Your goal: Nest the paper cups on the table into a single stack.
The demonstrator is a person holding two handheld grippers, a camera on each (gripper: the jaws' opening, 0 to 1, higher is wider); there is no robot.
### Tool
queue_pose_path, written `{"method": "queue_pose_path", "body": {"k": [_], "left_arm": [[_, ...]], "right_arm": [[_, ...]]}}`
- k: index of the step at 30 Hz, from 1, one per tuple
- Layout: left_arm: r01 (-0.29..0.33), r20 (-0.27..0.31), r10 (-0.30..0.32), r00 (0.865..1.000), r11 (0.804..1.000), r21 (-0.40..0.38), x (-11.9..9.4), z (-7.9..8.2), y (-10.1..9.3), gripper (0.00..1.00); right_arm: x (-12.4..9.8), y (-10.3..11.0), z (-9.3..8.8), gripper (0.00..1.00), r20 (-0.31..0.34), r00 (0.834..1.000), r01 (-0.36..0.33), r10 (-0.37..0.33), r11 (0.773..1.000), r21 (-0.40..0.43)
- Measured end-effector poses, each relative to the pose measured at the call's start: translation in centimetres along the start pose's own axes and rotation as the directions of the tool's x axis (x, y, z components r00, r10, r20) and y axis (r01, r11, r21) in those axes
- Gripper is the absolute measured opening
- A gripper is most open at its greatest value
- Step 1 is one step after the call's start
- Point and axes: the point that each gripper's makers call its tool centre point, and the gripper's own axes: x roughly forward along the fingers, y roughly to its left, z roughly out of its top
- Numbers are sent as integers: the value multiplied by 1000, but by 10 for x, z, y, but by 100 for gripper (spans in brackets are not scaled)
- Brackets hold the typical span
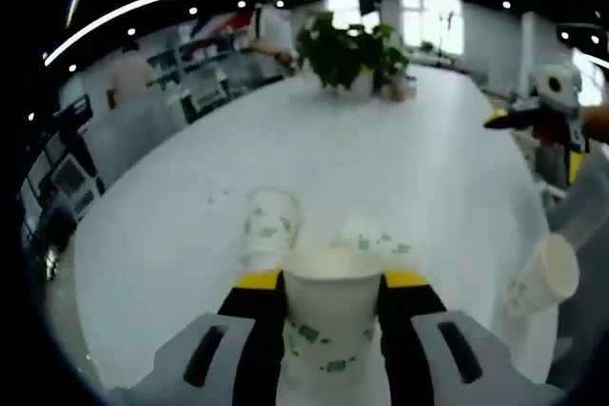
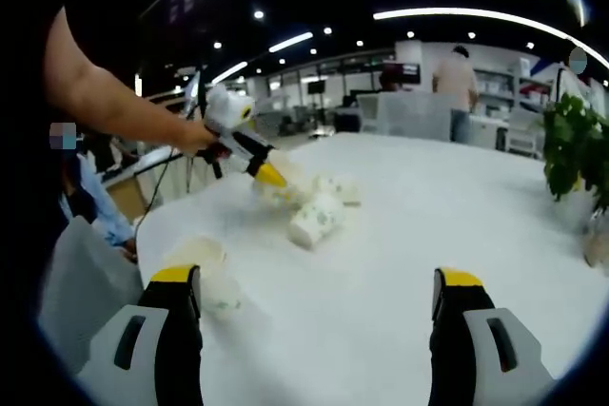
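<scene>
The left gripper (image 1: 332, 303) has its jaws clenched on a paper cup (image 1: 332, 306) just above the white table (image 1: 428, 159), the right gripper (image 2: 319, 306) hangs released, and those cups look light and crushable, best pinched gently mid-wall.

White paper cups with green print on the white desk (image 1: 428, 168). One cup (image 1: 333, 316) upright, mouth open — clamped between the left tool (image 1: 333, 284) jaws. Just beyond it, two toppled cups (image 1: 271, 225) lying on their sides, touching. Well to its right, another cup (image 1: 542, 278) near the desk edge — tilted, apart.
</scene>
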Motion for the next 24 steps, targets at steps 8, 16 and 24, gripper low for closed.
{"method": "queue_pose_path", "body": {"k": [8,16,24], "left_arm": [[-33,120,44,992,995,-90,-10,21,12,36],[-52,232,87,969,987,-153,-20,42,17,36],[-42,390,151,909,961,-274,-35,72,31,36]], "right_arm": [[0,1,2,100,2,1000,-1,1,1000,-5],[0,2,4,100,2,1000,-2,2,1000,-11],[1,2,7,100,4,1000,-2,2,1000,-15]]}}
